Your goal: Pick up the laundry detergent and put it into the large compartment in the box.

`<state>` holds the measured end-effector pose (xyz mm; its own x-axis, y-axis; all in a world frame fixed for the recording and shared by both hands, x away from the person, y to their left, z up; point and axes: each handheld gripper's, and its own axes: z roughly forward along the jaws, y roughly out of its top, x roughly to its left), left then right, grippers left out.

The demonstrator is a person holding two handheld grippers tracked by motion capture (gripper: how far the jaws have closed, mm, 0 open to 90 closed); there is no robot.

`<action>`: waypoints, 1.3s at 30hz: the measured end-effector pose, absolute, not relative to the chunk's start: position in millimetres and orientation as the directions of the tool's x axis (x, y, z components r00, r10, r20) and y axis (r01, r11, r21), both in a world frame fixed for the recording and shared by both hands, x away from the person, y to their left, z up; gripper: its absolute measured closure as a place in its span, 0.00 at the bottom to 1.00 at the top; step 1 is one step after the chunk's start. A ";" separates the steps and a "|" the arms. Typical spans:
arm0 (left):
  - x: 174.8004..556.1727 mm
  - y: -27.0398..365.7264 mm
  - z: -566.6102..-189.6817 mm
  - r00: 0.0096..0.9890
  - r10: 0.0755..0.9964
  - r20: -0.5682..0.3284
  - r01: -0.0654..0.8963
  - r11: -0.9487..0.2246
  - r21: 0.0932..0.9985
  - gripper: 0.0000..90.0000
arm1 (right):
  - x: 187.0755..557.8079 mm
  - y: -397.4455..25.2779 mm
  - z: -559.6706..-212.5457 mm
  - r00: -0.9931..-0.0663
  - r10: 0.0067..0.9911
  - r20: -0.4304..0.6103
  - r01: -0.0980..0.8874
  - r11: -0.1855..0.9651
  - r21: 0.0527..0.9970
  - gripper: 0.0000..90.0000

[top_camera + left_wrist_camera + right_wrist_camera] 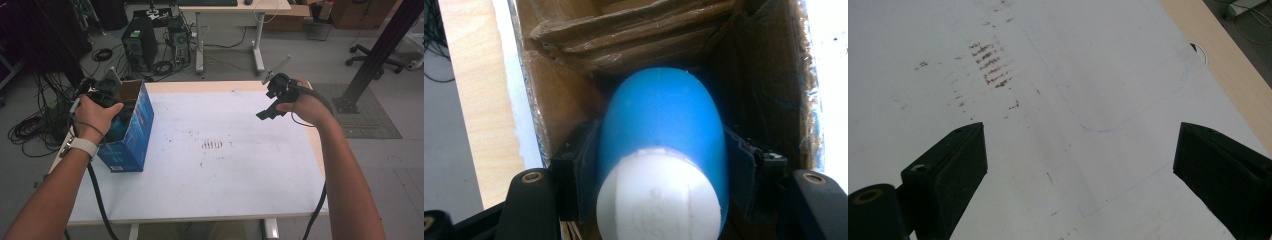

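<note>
A blue cardboard box (132, 135) with an open top stands at the table's left edge. My left gripper (107, 92) reaches down into it from above. In the left gripper view, a blue bottle (661, 115) with a white cap (656, 200) sits between the jaws, and my left gripper (661, 150) is shut on it, with the box's brown inner walls (559, 95) around it. My right gripper (267, 112) hovers over the table's far right, open. In the right gripper view, my right gripper (1080, 145) holds nothing, its jaws spread wide above the white sheet.
The white table sheet (215, 170) has brown stains (212, 145) near its middle, also seen as stains (990, 60). Behind the table stand a computer tower (140, 42), a desk (235, 10), floor cables (30, 130) and a black post (380, 50).
</note>
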<state>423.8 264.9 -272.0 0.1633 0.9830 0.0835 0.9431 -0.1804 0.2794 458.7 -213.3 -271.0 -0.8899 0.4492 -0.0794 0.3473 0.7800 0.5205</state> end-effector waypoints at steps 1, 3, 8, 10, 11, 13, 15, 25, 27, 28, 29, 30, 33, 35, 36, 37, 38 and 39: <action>423.9 265.0 -272.1 0.163 0.983 0.083 0.943 -0.180 0.281 0.41 | 458.6 -213.3 -271.2 -0.890 0.450 -0.079 0.348 0.780 0.521 0.08; 424.2 265.4 -272.9 0.165 0.983 0.079 0.943 -0.181 0.279 0.41 | 458.6 -213.5 -271.3 -0.889 0.450 -0.079 0.348 0.780 0.520 0.08; 425.1 264.9 -275.6 0.167 0.983 0.080 0.942 -0.183 0.280 0.39 | 458.6 -214.0 -271.0 -0.888 0.452 -0.079 0.350 0.779 0.521 0.08; 425.5 264.8 -275.8 0.169 0.982 0.080 0.942 -0.185 0.280 0.39 | 458.5 -214.0 -271.1 -0.888 0.452 -0.079 0.351 0.779 0.520 0.08; 425.6 264.9 -276.0 0.170 0.982 0.081 0.942 -0.186 0.281 0.39 | 458.6 -214.1 -271.1 -0.888 0.452 -0.079 0.351 0.780 0.519 0.08; 425.8 265.0 -276.5 0.171 0.982 0.082 0.942 -0.187 0.280 0.37 | 458.8 -214.4 -271.3 -0.888 0.454 -0.078 0.352 0.778 0.520 0.08; 426.0 265.4 -276.7 0.171 0.982 0.083 0.942 -0.187 0.278 0.37 | 458.9 -214.3 -271.3 -0.888 0.453 -0.079 0.352 0.779 0.519 0.08; 425.9 264.4 -276.5 0.175 0.981 0.080 0.941 -0.190 0.281 0.29 | 458.8 -212.8 -271.8 -0.890 0.450 -0.078 0.350 0.782 0.516 0.08; 425.9 264.3 -276.6 0.176 0.981 0.081 0.941 -0.192 0.279 0.29 | 458.6 -213.1 -271.7 -0.889 0.450 -0.079 0.350 0.782 0.516 0.08; 425.9 264.2 -276.8 0.178 0.981 0.082 0.941 -0.194 0.277 0.28 | 458.4 -213.3 -271.6 -0.889 0.451 -0.079 0.351 0.781 0.517 0.08; 426.0 264.2 -277.0 0.180 0.980 0.082 0.941 -0.196 0.274 0.27 | 458.3 -213.5 -271.5 -0.889 0.451 -0.079 0.350 0.781 0.518 0.08; 426.2 263.9 -277.1 0.182 0.980 0.084 0.942 -0.198 0.272 0.26 | 458.1 -213.7 -271.3 -0.888 0.453 -0.079 0.352 0.781 0.516 0.08; 426.2 263.2 -276.8 0.185 0.979 0.086 0.942 -0.201 0.270 0.26 | 457.6 -214.2 -271.1 -0.888 0.453 -0.079 0.352 0.780 0.517 0.08; 426.0 263.3 -276.4 0.186 0.979 0.085 0.941 -0.202 0.271 0.26 | 457.2 -214.4 -271.0 -0.888 0.454 -0.079 0.353 0.780 0.517 0.08; 425.7 263.5 -276.1 0.186 0.979 0.087 0.940 -0.203 0.274 0.25 | 457.1 -214.5 -270.9 -0.888 0.453 -0.080 0.352 0.780 0.517 0.08; 425.4 263.6 -275.5 0.186 0.978 0.096 0.939 -0.205 0.276 0.25 | 457.0 -214.6 -270.8 -0.888 0.453 -0.079 0.352 0.780 0.517 0.08; 425.2 264.2 -274.8 0.183 0.979 0.093 0.939 -0.202 0.277 0.23 | 456.9 -214.7 -270.8 -0.888 0.454 -0.080 0.352 0.779 0.518 0.08; 425.0 264.7 -274.4 0.182 0.979 0.087 0.939 -0.200 0.279 0.23 | 456.8 -214.6 -270.8 -0.888 0.453 -0.080 0.352 0.780 0.518 0.08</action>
